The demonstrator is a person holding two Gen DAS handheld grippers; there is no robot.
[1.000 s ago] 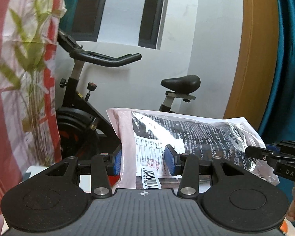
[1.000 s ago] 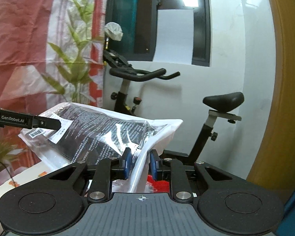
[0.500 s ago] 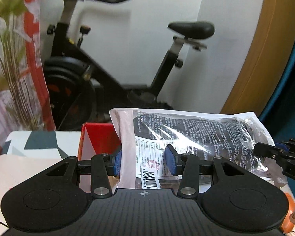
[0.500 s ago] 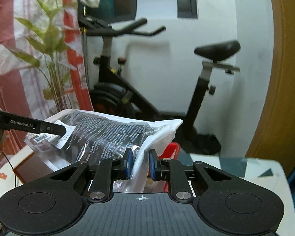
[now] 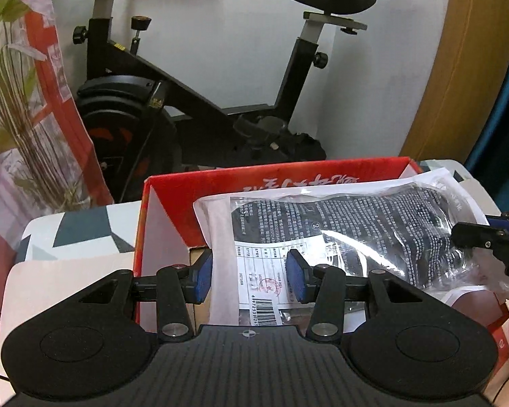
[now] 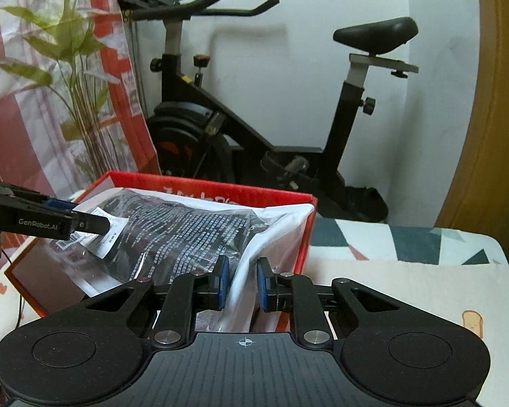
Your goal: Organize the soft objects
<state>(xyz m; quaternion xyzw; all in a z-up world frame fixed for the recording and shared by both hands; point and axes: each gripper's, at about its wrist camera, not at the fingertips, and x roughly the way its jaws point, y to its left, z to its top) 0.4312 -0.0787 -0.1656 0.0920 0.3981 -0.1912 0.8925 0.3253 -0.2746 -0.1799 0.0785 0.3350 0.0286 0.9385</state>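
Nearest the left wrist camera, the left gripper (image 5: 249, 271) pinches the labelled end of the plastic packet (image 5: 349, 234), pads spread about its width. At three o'clock the right gripper (image 6: 240, 283), jaws nearly pressed together, pinches the packet's white edge. The packet hangs over the open red box (image 5: 173, 186), which sits on the patterned table (image 6: 407, 271). To do this well, both ends should sink level until the packet lies inside, releasing only then. Beyond, at twelve o'clock, stands an exercise bike (image 6: 254, 129).
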